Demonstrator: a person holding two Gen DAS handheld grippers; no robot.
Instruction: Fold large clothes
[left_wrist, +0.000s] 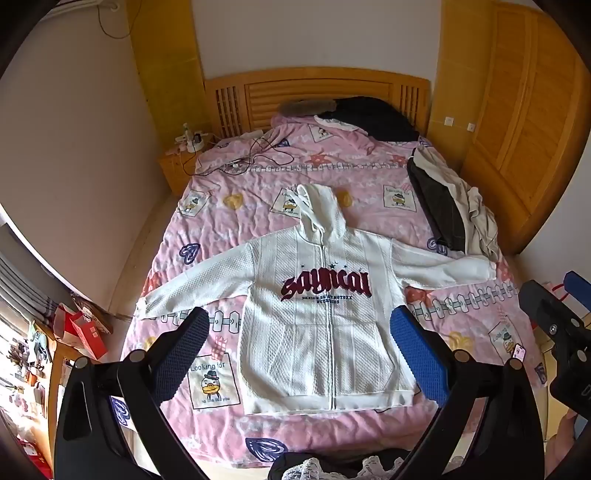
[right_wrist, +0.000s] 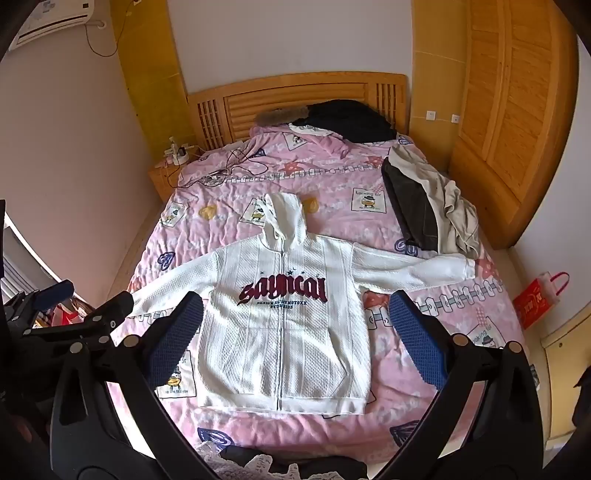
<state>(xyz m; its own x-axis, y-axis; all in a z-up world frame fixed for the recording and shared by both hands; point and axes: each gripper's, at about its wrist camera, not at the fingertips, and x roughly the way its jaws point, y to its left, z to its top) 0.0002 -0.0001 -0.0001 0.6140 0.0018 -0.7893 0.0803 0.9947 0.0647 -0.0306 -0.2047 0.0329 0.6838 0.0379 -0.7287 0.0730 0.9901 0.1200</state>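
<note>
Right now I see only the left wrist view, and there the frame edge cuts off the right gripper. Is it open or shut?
Observer: In the right wrist view the right gripper is open. Its fingers are wide apart with nothing between them, above the white hoodie.
Operator: A finger of my left gripper covers the hem corner on that side. Does it lie flat?
Observer: Yes. That hem corner lies flat on the pink bedspread, not folded over.
</note>
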